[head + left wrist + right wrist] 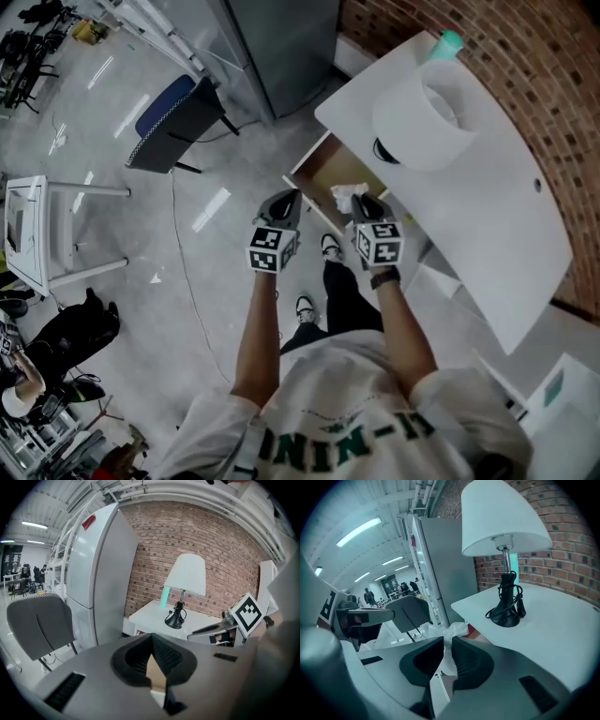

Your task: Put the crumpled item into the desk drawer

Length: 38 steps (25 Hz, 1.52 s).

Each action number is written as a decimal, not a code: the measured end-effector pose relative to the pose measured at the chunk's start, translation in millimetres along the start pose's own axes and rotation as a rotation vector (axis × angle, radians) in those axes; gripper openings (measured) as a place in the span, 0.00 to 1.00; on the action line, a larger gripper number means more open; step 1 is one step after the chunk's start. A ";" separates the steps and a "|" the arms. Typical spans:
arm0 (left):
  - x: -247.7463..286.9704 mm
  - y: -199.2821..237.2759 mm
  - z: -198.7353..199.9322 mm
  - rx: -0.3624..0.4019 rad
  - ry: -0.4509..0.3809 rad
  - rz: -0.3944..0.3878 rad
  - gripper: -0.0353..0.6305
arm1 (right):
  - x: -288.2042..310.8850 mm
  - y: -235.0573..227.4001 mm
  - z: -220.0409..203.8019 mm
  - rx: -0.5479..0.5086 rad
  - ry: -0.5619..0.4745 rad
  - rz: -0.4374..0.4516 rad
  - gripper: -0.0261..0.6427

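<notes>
Nearest the person, in the head view, both grippers are held out side by side in front of the body and angled downward. The left gripper (pixel 286 202) has its jaws brought together at the tips, and its own view shows nothing between them (pixel 152 637). It hangs just beside the front of the open drawer (pixel 328 173) and carries nothing.

The right gripper (pixel 360 202) is closed narrowly on the crumpled item (pixel 348 195). In the right gripper view, white wrinkled material is pinched between the pads and bunches out beyond the tips (pixel 454 629).

Governing relation: the item sits at the tip of the right gripper, at or just over the near right part of the drawer opening. The tan interior lies ahead of it and to the left in the head view. The drawer projects from under the bench (pixel 506 216) toward the person, so the cavity is assessed as reachable by a short forward and downward move. Whether the item is already inside the rim cannot be confirmed.

Beyond the drawer, the lamp (pixel 427 117) stands on the bench top, well apart from the gripper path.
</notes>
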<state>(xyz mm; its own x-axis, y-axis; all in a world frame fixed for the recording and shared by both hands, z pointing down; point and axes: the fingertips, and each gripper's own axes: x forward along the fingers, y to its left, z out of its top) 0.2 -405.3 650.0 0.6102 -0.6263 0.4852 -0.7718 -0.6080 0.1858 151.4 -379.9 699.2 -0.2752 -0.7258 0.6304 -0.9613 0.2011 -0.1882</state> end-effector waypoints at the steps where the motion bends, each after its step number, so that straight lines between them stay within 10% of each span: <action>1: 3.8 3.5 -4.9 -0.001 0.001 -0.002 0.04 | 8.2 -0.3 -2.5 -0.002 0.005 0.002 0.10; 38: 69.5 53.1 -93.5 -0.040 -0.079 -0.055 0.04 | 202.5 -42.7 -138.8 0.038 0.290 -0.115 0.12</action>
<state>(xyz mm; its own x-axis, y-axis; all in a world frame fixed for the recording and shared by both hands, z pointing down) -15.1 -435.6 773.5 0.6626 -0.6304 0.4045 -0.7426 -0.6232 0.2452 135.4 -444.1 939.5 -0.1615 -0.5236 0.8365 -0.9867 0.1000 -0.1279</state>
